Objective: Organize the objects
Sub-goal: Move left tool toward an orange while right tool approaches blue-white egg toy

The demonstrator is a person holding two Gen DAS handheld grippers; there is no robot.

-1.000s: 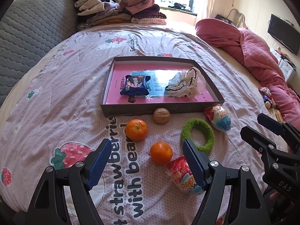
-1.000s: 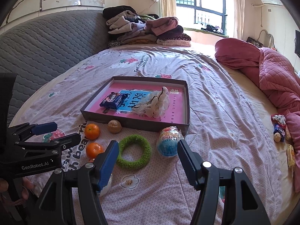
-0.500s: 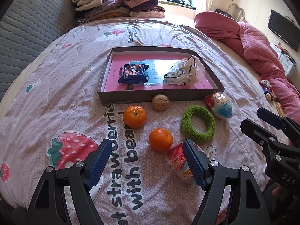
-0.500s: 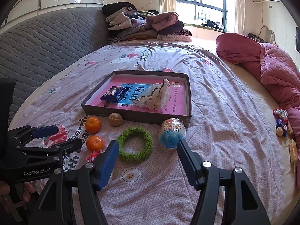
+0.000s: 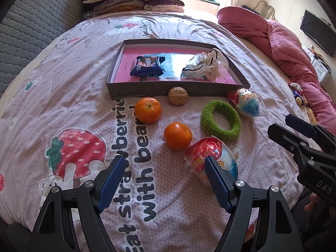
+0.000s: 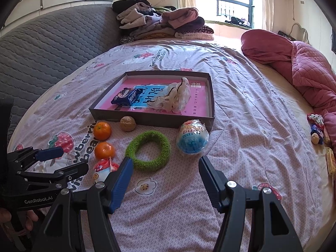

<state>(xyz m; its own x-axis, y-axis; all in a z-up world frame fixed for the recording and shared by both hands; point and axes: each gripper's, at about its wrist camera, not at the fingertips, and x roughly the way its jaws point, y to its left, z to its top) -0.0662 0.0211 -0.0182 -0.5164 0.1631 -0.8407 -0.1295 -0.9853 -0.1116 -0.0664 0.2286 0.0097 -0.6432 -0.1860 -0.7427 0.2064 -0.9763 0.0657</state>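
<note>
Claws both spread wide, pinching nothing: left gripper (image 5: pixel 161 180) low over the bedspread (image 5: pixel 63 96), right gripper (image 6: pixel 166 180) beside it. Likely step: picking up loose items for the open box (image 5: pixel 117 71). Better to centre the left jaws on the near mandarin (image 5: pixel 178 135), clear of the red-wrapped toy egg (image 5: pixel 212 157) touching it. Farther out: second mandarin (image 5: pixel 148 110), walnut (image 5: pixel 178 95), green knitted ring (image 5: pixel 220 119), blue-wrapped toy egg (image 5: pixel 247 103).
</note>
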